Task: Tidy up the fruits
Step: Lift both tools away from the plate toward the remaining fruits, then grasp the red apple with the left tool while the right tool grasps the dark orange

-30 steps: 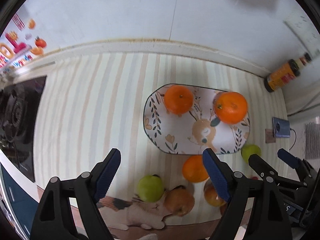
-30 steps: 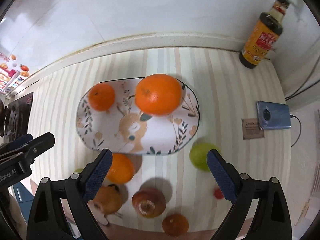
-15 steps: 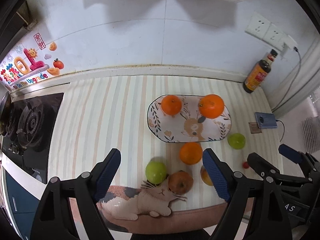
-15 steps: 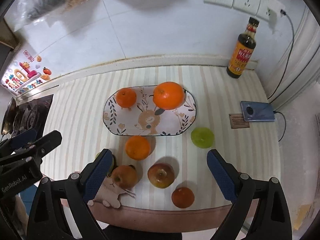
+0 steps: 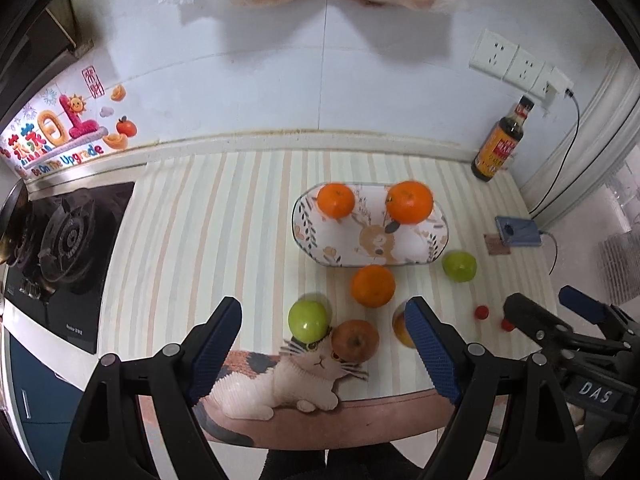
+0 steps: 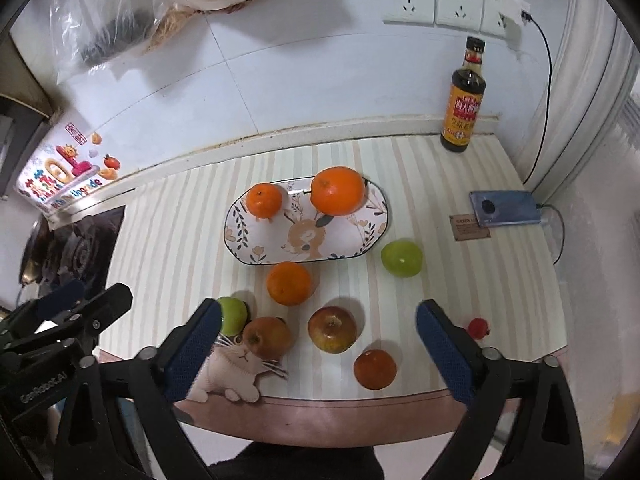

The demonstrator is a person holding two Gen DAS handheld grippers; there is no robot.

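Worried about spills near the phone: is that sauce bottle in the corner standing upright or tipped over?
Upright. The sauce bottle stands on its base in the corner, cap on top.

Left tool (image 5: pixel 323 349): black plastic frame, two fingers with blue textured pads (image 5: pixel 430 350), silver screws at the pivots. Right tool (image 6: pixel 318 352): same build; its side carried white lettering. Dark clothing showed at the near edge, below the tools.

The left gripper's finger (image 5: pixel 430 354) is hiding most of a reddish apple (image 5: pixel 401 326); the card's (image 6: pixel 470 227) print is reading too small.
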